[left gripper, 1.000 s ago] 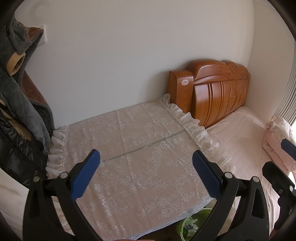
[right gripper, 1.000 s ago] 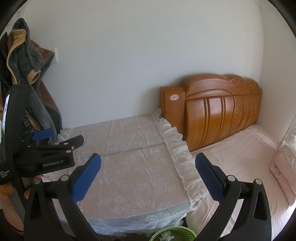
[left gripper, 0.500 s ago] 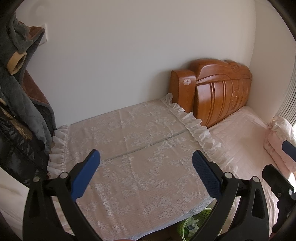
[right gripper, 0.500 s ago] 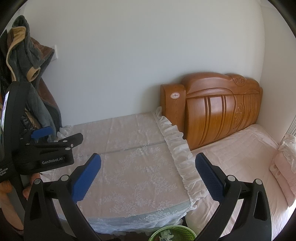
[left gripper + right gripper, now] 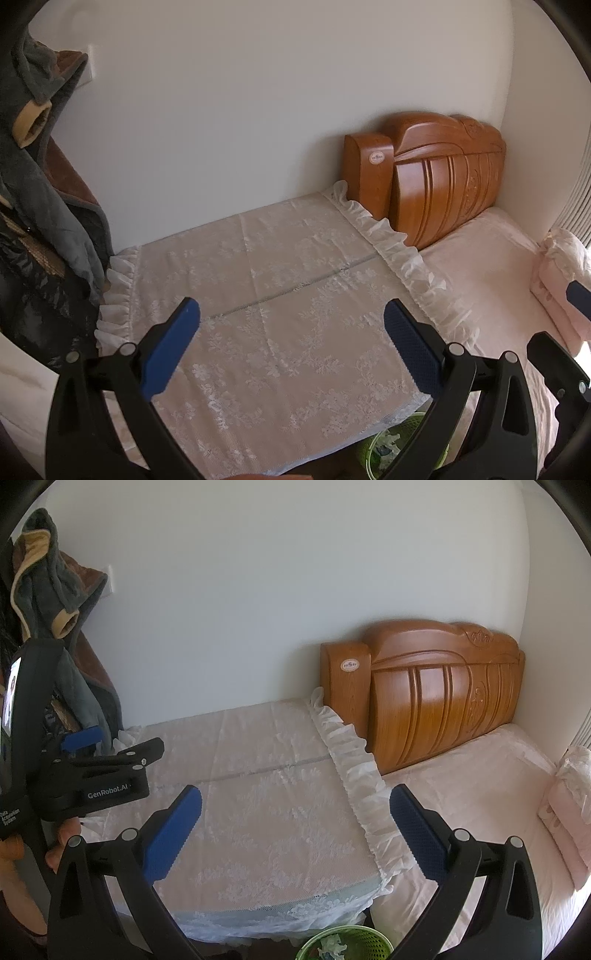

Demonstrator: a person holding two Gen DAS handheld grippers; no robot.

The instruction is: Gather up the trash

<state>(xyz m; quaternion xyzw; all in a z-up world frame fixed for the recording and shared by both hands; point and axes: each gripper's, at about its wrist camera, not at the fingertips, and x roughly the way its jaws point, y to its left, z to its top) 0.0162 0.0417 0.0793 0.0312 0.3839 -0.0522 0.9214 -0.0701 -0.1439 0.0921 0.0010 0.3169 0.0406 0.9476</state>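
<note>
**Both grippers spread and empty above the lace-covered worktop; bin half hidden below**

The left gripper is held over the lace cloth with its blue pads wide apart and nothing between them. The right gripper is likewise released, its jaws spread over the near corner of the same cloth, gripping nothing. In the right wrist view the left gripper also shows from the side at the left edge, so that only its black body and one blue pad can be made out, with fingers of the person's left hand partly showing beneath it.

The green basket with the trash sits low beside the worktop's near corner, between it and the bed. It is cut off by the bottom edge of the right wrist view: only the far rim and some crumpled pale paper inside show. In the left wrist view the basket is mostly hidden behind the right-hand finger of the gripper and the overhang of the cloth, and its contents are hard to read there.

The worktop under the cloth is wholly covered, so its make cannot be told. A wooden headboard stands against the wall behind the bed. Hanging clothes fill the left edge, cut off by the lens rim. A pink folded quilt lies at the right edge, partly out of frame.
</note>
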